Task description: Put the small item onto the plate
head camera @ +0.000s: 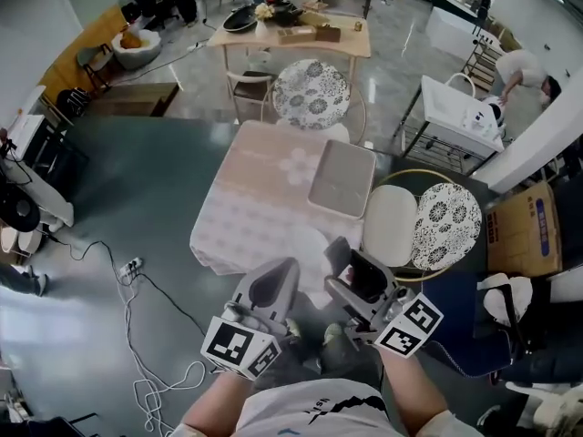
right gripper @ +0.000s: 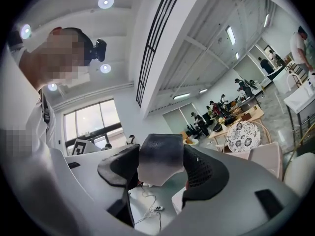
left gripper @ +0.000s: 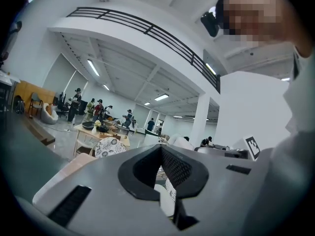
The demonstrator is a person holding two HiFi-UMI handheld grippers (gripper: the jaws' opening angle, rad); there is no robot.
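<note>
A grey square plate [head camera: 342, 178] lies on the right side of a table with a pale checked cloth [head camera: 241, 217]. Both grippers hover at the table's near edge, well short of the plate. My right gripper [head camera: 363, 279] is shut on a small item, dark on top and fading to white [right gripper: 158, 157], pinched between its two black pads [right gripper: 204, 173]. The item shows as a dark block [head camera: 368, 275] in the head view. My left gripper [head camera: 271, 285] is to its left with its jaws together [left gripper: 161, 150] and nothing between them.
A white-seated chair [head camera: 390, 226] with a patterned cushion [head camera: 446, 226] stands right of the table. Another patterned chair [head camera: 311, 94] is beyond it. A cardboard box [head camera: 524, 230] sits at the right. Cables and a power strip [head camera: 132, 267] lie on the floor at left.
</note>
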